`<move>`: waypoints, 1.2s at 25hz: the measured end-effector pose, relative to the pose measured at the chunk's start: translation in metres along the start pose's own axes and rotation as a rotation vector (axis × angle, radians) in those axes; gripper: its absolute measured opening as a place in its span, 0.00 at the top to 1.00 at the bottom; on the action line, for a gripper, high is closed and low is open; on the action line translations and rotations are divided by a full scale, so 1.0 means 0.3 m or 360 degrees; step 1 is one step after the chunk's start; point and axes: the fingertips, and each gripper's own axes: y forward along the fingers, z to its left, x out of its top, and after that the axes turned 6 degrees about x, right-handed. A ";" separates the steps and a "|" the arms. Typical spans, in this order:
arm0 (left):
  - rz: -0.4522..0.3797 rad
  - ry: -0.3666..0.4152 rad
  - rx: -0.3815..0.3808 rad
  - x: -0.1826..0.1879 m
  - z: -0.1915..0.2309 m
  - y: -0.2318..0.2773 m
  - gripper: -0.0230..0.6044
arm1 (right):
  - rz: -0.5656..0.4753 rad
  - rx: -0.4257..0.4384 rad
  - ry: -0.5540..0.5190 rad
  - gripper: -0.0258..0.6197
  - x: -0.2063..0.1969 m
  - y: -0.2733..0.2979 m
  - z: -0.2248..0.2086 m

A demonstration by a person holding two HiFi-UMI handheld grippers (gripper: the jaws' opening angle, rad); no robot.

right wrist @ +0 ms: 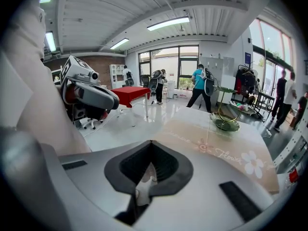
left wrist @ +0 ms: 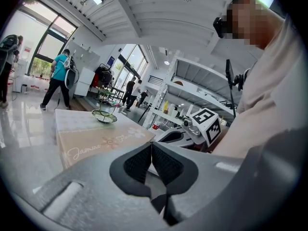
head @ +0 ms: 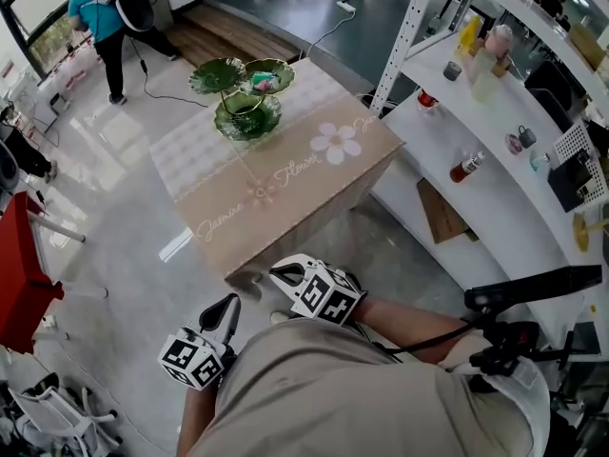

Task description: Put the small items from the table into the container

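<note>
A table (head: 285, 184) with a beige flowered cloth stands ahead of me. On its far side is a green, leaf-shaped tiered dish stand (head: 245, 93), and a small pinkish item (head: 266, 82) lies in its upper right dish. Both grippers hover low near my body, short of the table's near corner. The left gripper (head: 230, 305) is shut with nothing between its pads (left wrist: 144, 163). The right gripper (head: 287, 274) is also shut and empty, its pads (right wrist: 166, 165) meeting at the tip. The stand shows small in the left gripper view (left wrist: 104, 117) and the right gripper view (right wrist: 225, 122).
White shelving (head: 495, 198) with bottles (head: 466, 167) and small jars runs along the right. A red table (head: 24, 279) and chairs stand at the left. A person (head: 100, 17) stands far back on the glossy floor. A cable (head: 328, 31) trails beyond the table.
</note>
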 end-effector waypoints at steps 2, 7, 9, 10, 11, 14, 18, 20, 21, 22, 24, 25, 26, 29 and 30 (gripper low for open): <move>0.0001 -0.0007 0.0003 -0.001 0.003 -0.001 0.95 | 0.0004 -0.0001 -0.0006 0.94 0.002 0.001 0.000; -0.0008 -0.0008 0.0001 -0.002 0.014 -0.006 0.95 | 0.0019 -0.0005 -0.0032 0.94 0.005 0.004 0.003; -0.0007 -0.0012 0.0003 -0.003 0.017 -0.007 0.95 | 0.0027 -0.0010 -0.0052 0.94 0.007 0.006 0.005; -0.0007 -0.0012 0.0002 -0.002 0.018 -0.007 0.95 | 0.0028 -0.0012 -0.0056 0.94 0.009 0.006 0.005; -0.0008 -0.0009 0.0001 -0.002 0.020 -0.006 0.95 | 0.0028 -0.0014 -0.0057 0.94 0.011 0.006 0.003; -0.0006 -0.0008 -0.0002 -0.003 0.026 0.000 0.95 | 0.0030 -0.0017 -0.0050 0.94 0.010 0.007 -0.004; 0.0001 -0.0014 -0.0003 0.000 0.036 0.005 0.95 | 0.0036 -0.0016 -0.0050 0.94 0.013 0.014 -0.013; 0.0003 -0.0020 -0.0004 0.003 0.041 0.008 0.95 | 0.0042 -0.0016 -0.0049 0.94 0.014 0.017 -0.018; 0.0005 -0.0023 -0.0005 0.003 0.043 0.010 0.95 | 0.0046 -0.0014 -0.0048 0.94 0.014 0.020 -0.020; 0.0008 -0.0026 -0.0005 0.002 0.047 0.012 0.95 | 0.0050 -0.0012 -0.0046 0.94 0.013 0.024 -0.022; 0.0011 -0.0031 -0.0006 0.001 0.055 0.020 0.95 | 0.0055 -0.0011 -0.0044 0.94 0.011 0.030 -0.030; 0.0013 -0.0033 -0.0006 0.001 0.059 0.024 0.95 | 0.0058 -0.0011 -0.0041 0.94 0.010 0.033 -0.036; 0.0015 -0.0033 -0.0006 0.003 0.064 0.028 0.95 | 0.0061 -0.0010 -0.0040 0.94 0.009 0.036 -0.041; 0.0023 -0.0034 -0.0003 0.013 0.080 0.038 0.95 | 0.0067 -0.0007 -0.0039 0.94 0.015 0.045 -0.059; 0.0026 -0.0034 -0.0003 0.017 0.086 0.043 0.95 | 0.0067 -0.0008 -0.0039 0.94 0.018 0.047 -0.067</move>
